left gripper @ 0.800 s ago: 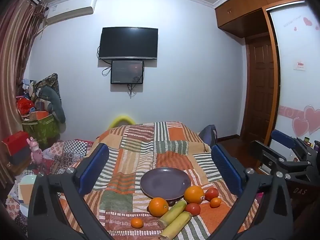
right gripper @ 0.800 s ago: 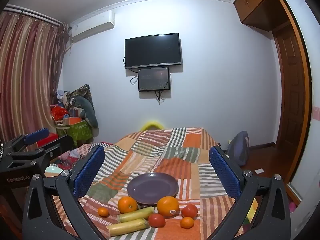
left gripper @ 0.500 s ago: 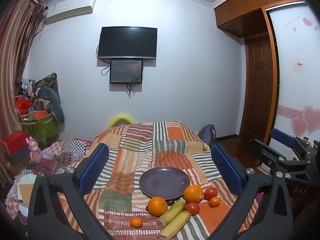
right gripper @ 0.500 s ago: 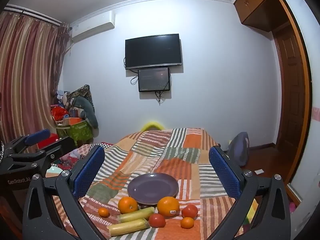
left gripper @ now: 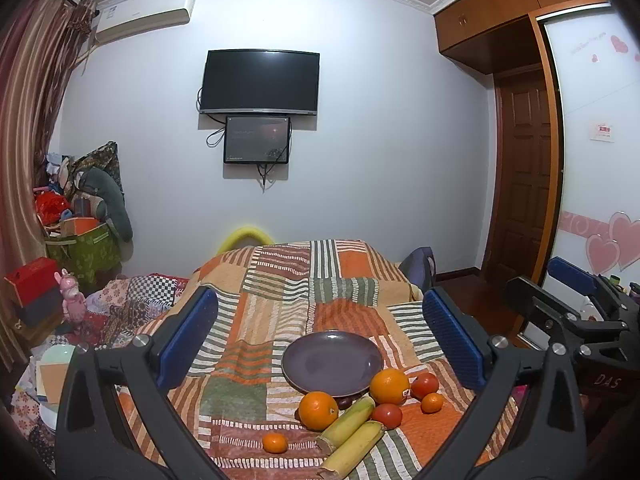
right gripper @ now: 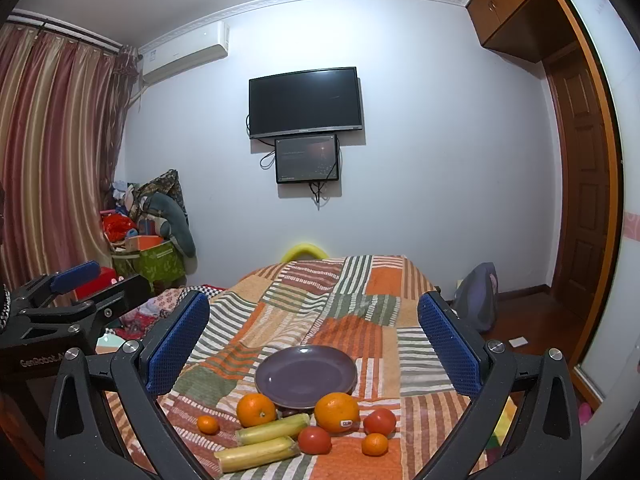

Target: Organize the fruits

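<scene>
Both my wrist cameras look level down the bed [left gripper: 280,280] toward the wall-mounted television [left gripper: 260,82], well back from the purple plate [left gripper: 332,362]. My left view sits left of the fruit, my right view further right. They share plate [right gripper: 306,376], bed [right gripper: 340,292], television [right gripper: 306,102] and each other's tool.

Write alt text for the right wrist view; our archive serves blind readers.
Open, empty tongs frame a purple plate on a striped patchwork cloth, with two oranges, tomatoes, small mandarins and two yellow-green stalks just in front of it.
</scene>
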`<state>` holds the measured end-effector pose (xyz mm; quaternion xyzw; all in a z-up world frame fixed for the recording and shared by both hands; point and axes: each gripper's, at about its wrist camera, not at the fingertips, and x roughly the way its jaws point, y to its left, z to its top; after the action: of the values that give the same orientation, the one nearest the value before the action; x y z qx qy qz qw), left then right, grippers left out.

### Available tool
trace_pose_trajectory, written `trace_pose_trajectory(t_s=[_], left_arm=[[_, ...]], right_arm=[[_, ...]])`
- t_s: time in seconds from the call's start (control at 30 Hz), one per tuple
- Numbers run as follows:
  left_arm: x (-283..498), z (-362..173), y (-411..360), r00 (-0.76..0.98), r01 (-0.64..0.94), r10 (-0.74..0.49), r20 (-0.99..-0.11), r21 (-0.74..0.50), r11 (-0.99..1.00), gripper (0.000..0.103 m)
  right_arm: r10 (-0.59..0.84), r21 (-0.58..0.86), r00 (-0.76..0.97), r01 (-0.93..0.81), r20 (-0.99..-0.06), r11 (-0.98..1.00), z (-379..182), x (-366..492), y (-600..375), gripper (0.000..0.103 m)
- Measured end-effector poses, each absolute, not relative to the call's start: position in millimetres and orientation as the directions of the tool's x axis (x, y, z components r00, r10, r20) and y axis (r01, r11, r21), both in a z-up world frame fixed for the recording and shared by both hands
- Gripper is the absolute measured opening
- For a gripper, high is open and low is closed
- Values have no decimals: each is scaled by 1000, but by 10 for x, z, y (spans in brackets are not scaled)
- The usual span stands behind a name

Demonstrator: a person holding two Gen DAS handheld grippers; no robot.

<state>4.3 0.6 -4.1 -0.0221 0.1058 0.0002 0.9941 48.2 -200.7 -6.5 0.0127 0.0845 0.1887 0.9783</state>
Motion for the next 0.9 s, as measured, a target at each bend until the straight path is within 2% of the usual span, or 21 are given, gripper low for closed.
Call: trace_pose_trajectory(t_s=[0.9], left_arm=[[13, 6, -14, 979, -2, -5, -202, -35, 999, 103]], right_arm=[[371, 59, 915, -366, -158, 929, -62, 475, -1995, 103]])
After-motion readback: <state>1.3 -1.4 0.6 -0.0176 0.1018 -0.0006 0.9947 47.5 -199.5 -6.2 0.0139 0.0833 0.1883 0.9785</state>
